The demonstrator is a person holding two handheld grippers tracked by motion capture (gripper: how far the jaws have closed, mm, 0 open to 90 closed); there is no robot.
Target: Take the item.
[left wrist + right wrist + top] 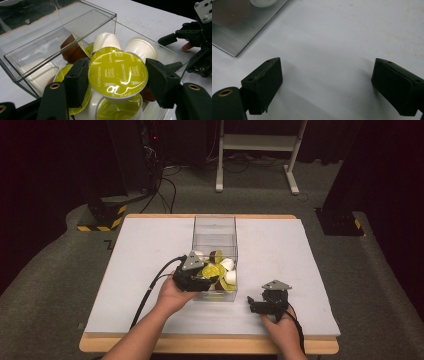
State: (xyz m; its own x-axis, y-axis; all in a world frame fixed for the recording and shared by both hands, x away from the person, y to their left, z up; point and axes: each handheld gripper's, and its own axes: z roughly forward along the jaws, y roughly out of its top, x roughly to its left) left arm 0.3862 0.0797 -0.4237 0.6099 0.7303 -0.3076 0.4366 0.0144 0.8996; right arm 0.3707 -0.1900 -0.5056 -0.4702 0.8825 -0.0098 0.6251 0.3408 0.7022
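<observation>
Left gripper [117,82] clamps a capsule [118,73] over the clear box [62,50] (among other capsules); right gripper [325,87], jaws apart, idles above the table [342,32]. Risk: the rim-only grip may let the capsule slip.

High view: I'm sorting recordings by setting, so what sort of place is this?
Probably a lab or recording studio, not a home: a white-topped table stands on grey carpet, loose black cables run to dark equipment behind, and yellow-and-black hazard-striped stand bases sit on the floor.
</observation>
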